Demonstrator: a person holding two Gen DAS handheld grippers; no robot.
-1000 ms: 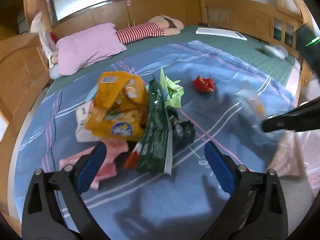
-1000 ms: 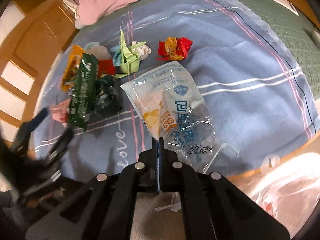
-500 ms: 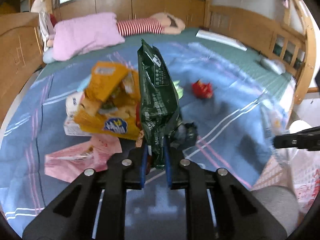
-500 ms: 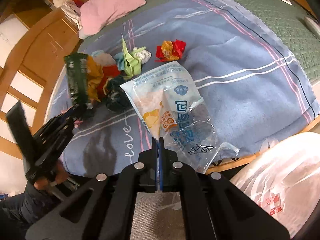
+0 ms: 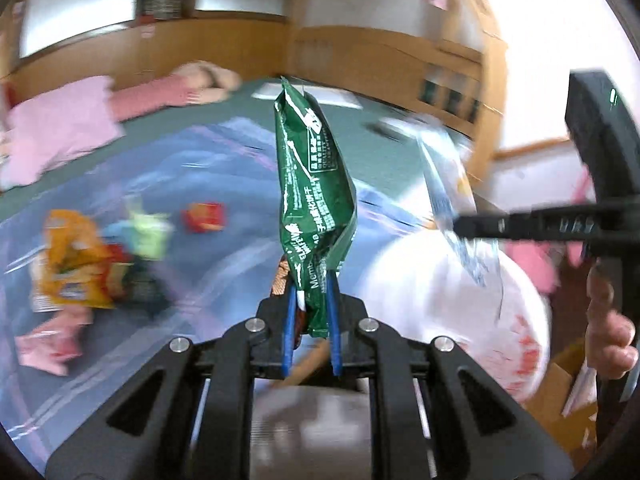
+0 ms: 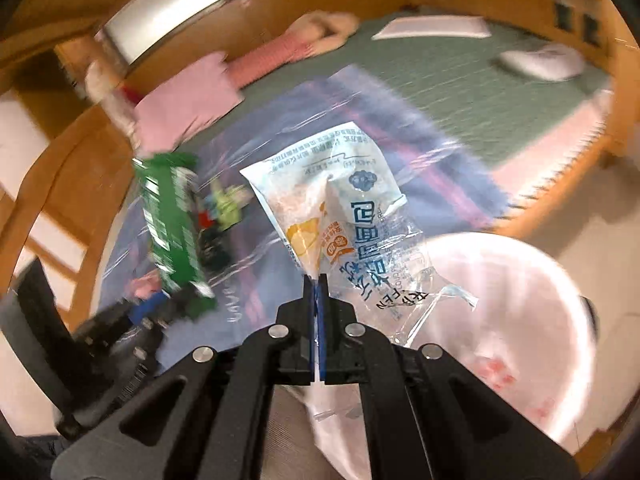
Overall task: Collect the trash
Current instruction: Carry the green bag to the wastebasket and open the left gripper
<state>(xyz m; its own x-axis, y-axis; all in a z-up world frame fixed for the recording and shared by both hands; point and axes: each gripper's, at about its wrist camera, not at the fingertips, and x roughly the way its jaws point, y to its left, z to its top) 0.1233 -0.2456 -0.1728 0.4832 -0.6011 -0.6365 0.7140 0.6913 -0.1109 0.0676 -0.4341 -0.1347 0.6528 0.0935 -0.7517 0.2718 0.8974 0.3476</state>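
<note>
My left gripper is shut on a green snack bag and holds it upright in the air; the bag also shows in the right wrist view. My right gripper is shut on a clear printed plastic wrapper, also seen in the left wrist view. A white trash bag lies open just right of both grippers, and shows in the left wrist view. More trash lies on the blue blanket: a yellow bag, a red wrapper, green paper.
A pink pillow and a striped doll lie at the bed's far side. A wooden bed frame rings the mattress. A pink wrapper lies near the blanket's left edge. A cardboard box sits at the right.
Both grippers have swung right with their loads, off the bed toward the white trash bag. The green bag is lifted clear of the trash pile.
</note>
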